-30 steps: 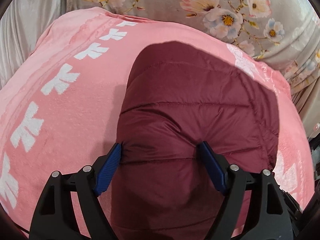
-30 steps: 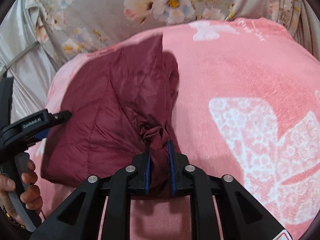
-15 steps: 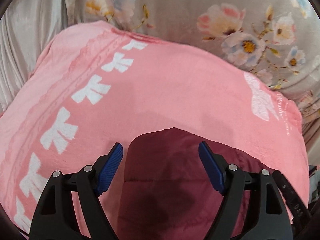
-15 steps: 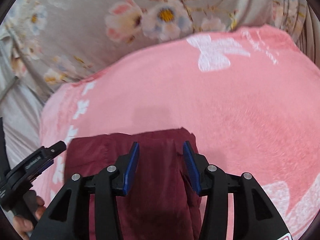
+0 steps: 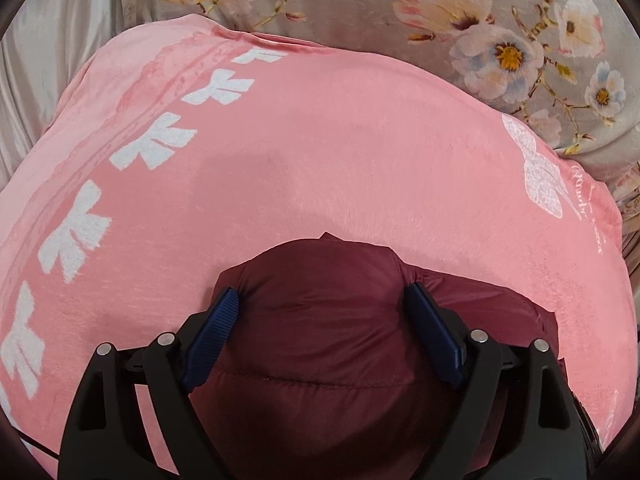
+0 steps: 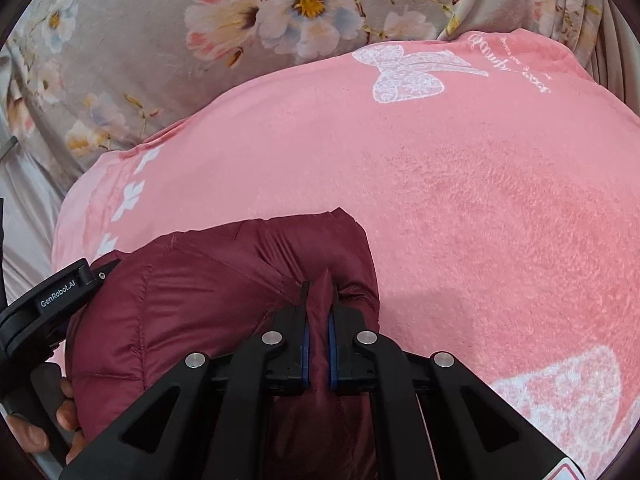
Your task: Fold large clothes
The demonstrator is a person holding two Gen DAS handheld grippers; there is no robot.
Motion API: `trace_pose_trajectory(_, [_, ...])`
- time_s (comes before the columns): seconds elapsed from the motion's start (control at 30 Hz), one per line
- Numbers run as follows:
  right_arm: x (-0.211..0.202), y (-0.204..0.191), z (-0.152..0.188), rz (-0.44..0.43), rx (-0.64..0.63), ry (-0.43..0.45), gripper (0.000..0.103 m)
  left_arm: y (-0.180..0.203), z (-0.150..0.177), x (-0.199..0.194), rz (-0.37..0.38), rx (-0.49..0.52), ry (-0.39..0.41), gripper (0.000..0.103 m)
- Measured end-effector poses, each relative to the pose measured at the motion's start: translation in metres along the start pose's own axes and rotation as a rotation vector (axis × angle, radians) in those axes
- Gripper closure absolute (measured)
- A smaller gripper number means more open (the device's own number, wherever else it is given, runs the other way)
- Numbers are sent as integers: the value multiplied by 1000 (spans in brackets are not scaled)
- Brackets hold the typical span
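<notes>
clamping again: right gripper | maroon jacket fold | left gripper widening

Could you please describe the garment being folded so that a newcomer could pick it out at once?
Start at the pink blanket with white bow prints spread over the flowered grey bedding. On its near edge lies the quilted jacket, puffy and stitched in panels. It is the only dark maroon, shiny item there.

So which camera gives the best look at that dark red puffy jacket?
The right wrist view: the jacket shows its folded bulk and left edge. The left wrist view shows only its rounded end between wide jaws.
</notes>
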State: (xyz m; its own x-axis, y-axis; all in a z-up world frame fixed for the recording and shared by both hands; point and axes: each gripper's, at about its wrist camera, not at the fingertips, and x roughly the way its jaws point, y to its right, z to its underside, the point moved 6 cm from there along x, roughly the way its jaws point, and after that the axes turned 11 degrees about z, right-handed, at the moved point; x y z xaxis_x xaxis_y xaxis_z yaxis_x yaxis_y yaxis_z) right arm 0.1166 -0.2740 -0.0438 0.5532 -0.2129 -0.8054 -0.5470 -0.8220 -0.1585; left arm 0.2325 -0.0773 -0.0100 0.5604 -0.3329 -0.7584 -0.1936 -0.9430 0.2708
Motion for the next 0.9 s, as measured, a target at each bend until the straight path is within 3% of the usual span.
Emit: trace_pose_trajectory(0.9, [28,-9,2,53,-58,-3,100,6,7,36,-130,68,40,10])
